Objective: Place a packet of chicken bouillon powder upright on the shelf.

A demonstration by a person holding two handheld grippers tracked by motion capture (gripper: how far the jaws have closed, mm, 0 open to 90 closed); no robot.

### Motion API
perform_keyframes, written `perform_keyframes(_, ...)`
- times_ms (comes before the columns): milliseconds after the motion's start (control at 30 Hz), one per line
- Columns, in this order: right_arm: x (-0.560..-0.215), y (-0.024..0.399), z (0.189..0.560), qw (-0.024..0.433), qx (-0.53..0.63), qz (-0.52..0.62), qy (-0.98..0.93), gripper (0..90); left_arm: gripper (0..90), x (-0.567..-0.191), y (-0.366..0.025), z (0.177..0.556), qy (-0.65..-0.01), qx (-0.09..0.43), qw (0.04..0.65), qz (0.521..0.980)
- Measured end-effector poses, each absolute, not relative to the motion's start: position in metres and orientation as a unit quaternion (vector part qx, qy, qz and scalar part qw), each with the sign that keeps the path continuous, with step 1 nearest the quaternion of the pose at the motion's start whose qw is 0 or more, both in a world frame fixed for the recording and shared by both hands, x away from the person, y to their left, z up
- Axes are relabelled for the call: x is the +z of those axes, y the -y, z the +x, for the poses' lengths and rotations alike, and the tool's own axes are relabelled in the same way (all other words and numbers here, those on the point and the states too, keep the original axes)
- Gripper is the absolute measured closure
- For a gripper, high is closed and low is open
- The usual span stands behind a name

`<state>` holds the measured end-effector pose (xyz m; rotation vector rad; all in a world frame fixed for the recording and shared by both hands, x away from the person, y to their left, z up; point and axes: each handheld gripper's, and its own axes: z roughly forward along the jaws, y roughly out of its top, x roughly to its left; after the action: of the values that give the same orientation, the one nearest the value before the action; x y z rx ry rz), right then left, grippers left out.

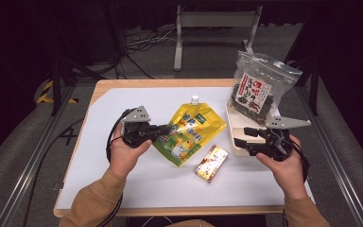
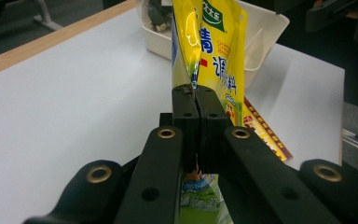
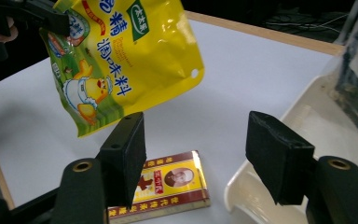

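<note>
Currently one yellow pouch [image 1: 189, 133] hangs above the table [image 1: 123, 189], pinched at its edge by the left gripper [image 2: 195, 100], jaws fully together. Right gripper view alone shows its duck drawing and Chinese print clearly. Right gripper [image 3: 196, 156] gapes wide, holding nothing. One red-gold box [image 3: 168, 184] lies flat beside one white tray [image 1: 234, 142] carrying one seaweed bag [image 1: 260, 87].

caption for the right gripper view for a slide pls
Open right gripper poised above a small red-and-gold box beside a white tray, while the left gripper lifts a yellow pouch.
</note>
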<state>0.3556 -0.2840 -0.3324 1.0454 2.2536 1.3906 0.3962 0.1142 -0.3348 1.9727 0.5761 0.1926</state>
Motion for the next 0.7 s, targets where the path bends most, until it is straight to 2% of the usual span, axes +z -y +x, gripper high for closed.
perform_keyframes(367, -0.342, 0.270, 0.360, 0.097, 0.519, 0.360, -0.769, 36.3, 88.6, -0.335, -0.105, 0.389, -0.203, 0.055, 0.554, 0.806)
perform_keyframes(700, -0.347, 0.260, 0.360, 0.072, 0.545, 0.345, -0.761, 39.3, 88.6, -0.339, -0.096, 0.386, -0.178, 0.031, 0.576, 0.797)
